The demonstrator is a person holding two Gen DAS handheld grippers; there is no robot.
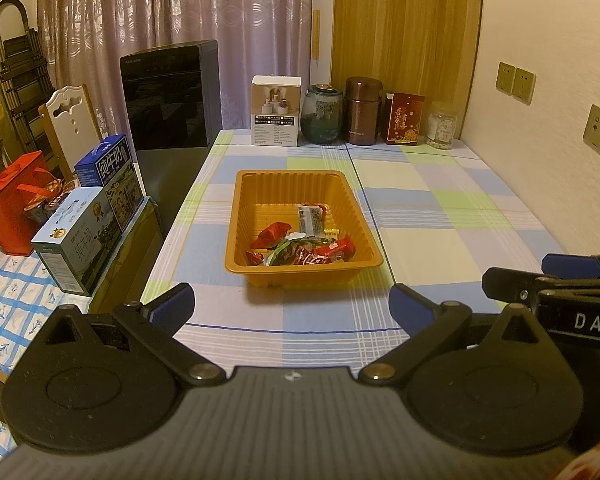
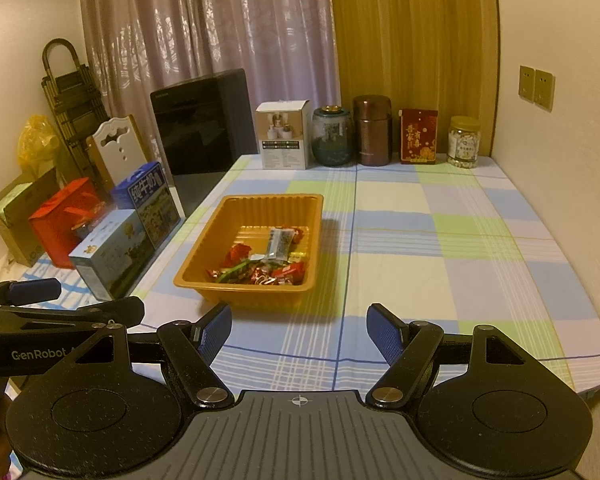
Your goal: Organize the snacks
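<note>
Snacks [image 1: 300, 246] are lying piled at the near end of the orange tray [image 1: 242, 200], straight ahead of the left gripper [image 1: 292, 310]; right gripper [image 2: 300, 334] is sitting right of it. Both are gaping, empty.

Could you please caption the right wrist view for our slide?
Open right gripper hovers before an orange tray of wrapped snacks on a checked tablecloth.

Lighting: warm, dim indoor light with yellow cast; soft shadow right of the ribbed orange plastic tray [image 2: 204, 280] ahead of the gripper. Focus: sharp centrally. Distortion: strong fisheye bending, dark vignetted corners, faint grain
</note>
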